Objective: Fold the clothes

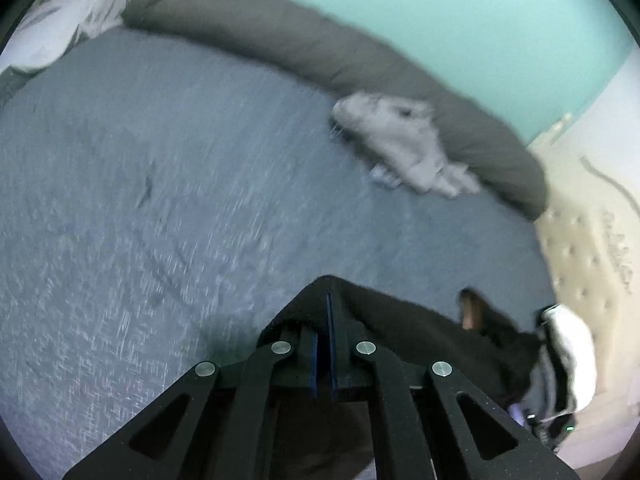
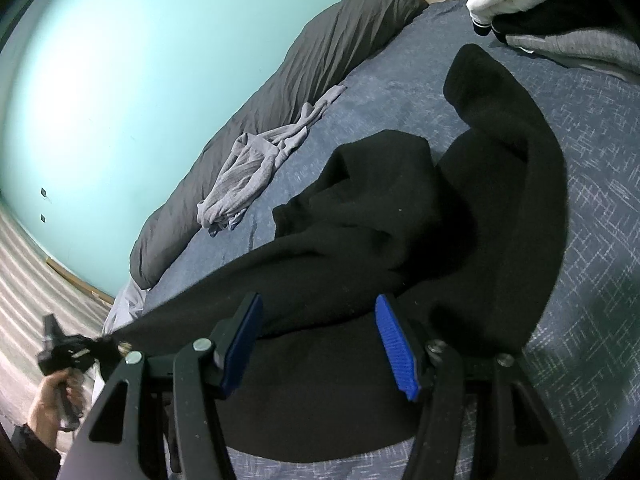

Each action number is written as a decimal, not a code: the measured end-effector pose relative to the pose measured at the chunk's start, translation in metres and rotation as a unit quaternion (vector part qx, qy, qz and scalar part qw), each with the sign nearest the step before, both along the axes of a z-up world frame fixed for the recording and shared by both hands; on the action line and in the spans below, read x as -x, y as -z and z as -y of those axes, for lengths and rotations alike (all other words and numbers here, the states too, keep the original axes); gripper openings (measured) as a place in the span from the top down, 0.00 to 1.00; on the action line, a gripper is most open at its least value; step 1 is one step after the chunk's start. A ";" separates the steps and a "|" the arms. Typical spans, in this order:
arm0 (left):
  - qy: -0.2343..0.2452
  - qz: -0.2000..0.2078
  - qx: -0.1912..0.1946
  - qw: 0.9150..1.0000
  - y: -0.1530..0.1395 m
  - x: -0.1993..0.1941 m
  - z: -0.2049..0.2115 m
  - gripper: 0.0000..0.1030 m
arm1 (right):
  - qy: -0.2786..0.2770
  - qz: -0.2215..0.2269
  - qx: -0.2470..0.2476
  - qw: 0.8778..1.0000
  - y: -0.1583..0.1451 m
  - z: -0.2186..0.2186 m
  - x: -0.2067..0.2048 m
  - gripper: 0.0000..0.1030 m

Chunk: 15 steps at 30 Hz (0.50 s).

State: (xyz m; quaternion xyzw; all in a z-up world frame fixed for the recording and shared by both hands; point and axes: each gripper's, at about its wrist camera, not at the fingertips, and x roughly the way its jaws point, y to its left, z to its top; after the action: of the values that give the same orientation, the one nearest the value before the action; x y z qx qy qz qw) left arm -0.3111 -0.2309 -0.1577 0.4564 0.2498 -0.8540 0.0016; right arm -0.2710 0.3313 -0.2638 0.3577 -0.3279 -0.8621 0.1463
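the left claw [image 1: 326, 320] is clamped on an edge of the black garment [image 2: 400, 220], its blue pads pressed together with the dark cloth draped over the tips; seen from the right wrist, that same claw [image 2: 102, 346] holds the cloth's corner up off the bed's edge, a hand [image 2: 48, 404] gripping its handle, so the fabric stretches taut from there across to the heap. the right claw [image 2: 320, 340] stands apart, its blue pads [image 2: 396, 344] on either side of a fold of the black garment, and the view does not settle whether they press on it. the garment lies bunched on the blue patterned bedspread [image 2: 580, 280], one long part curving toward the headboard. a grey garment [image 2: 256, 168] lies crumpled farther off, against the rolled dark grey duvet [image 2: 320, 60] along the teal wall [image 2: 120, 80]. a pile of white, black and grey clothes [image 2: 540, 0] sits near the tufted cream headboard [image 1: 580, 248].
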 end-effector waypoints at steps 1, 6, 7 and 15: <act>-0.001 0.011 -0.002 1.000 0.012 0.002 0.001 0.93 | 0.000 0.001 -0.001 1.000 0.000 0.000 0.000 0.42; -0.014 0.043 -0.011 0.999 0.056 -0.002 0.012 0.76 | -0.004 0.003 -0.006 1.000 0.003 0.002 0.003 0.42; -0.018 0.043 -0.013 0.999 0.059 -0.006 0.016 0.68 | -0.005 0.004 -0.007 1.000 0.004 0.002 0.004 0.42; -0.036 0.029 -0.030 0.998 0.063 -0.067 0.046 0.54 | -0.015 0.003 -0.010 1.000 0.004 0.011 0.002 0.42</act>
State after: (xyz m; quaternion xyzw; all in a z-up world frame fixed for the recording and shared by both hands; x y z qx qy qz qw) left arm -0.2440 -0.2768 -0.2210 0.4712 0.2915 -0.8321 0.0255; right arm -0.2729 0.3202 -0.2679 0.3667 -0.3142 -0.8619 0.1545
